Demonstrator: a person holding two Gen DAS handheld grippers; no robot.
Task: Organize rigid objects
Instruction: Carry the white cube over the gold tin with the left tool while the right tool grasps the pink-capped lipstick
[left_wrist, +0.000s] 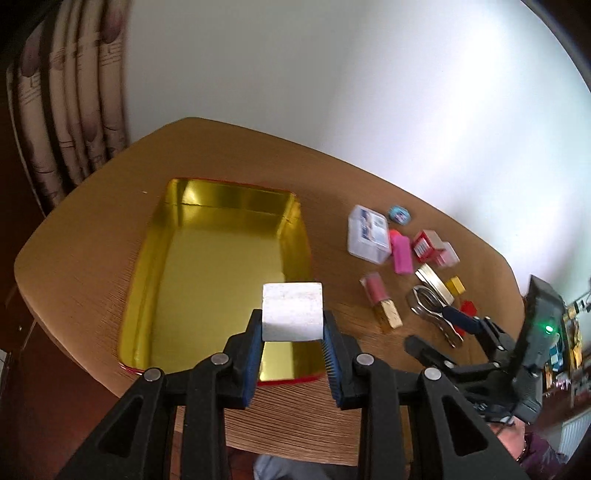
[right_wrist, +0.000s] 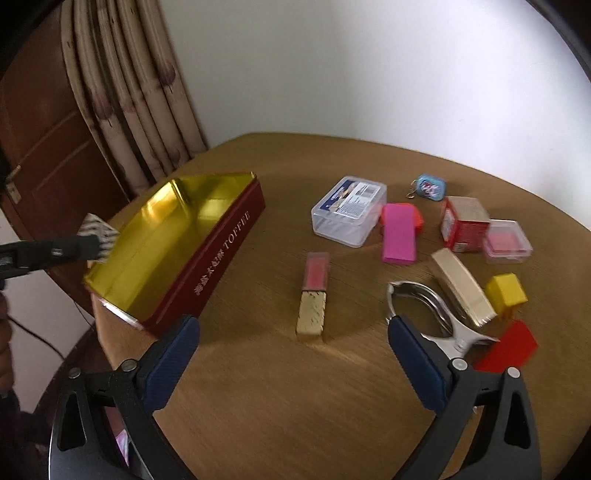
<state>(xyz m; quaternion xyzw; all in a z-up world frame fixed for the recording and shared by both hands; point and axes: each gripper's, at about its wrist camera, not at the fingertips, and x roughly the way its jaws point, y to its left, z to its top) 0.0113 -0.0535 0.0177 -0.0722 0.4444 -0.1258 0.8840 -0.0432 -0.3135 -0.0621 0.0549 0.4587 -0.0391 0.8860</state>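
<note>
Left wrist view: my left gripper (left_wrist: 292, 325) clamps a white square block (left_wrist: 292, 311) between its blue pads, held above the near end of a red rectangular toffee tin with a gold interior (left_wrist: 192, 258) on the round wooden table (left_wrist: 85, 236). Right of the tin lie a gold-capped pink lipstick tube (right_wrist: 313, 295), a clear plastic lidded box (right_wrist: 349, 209), a magenta rectangular block (right_wrist: 398, 233), a silver metal clamp (right_wrist: 428, 306) and a small yellow cube (right_wrist: 505, 291). My right gripper (right_wrist: 293, 354) hangs over the table with fingers spread wide, holding nothing.
</note>
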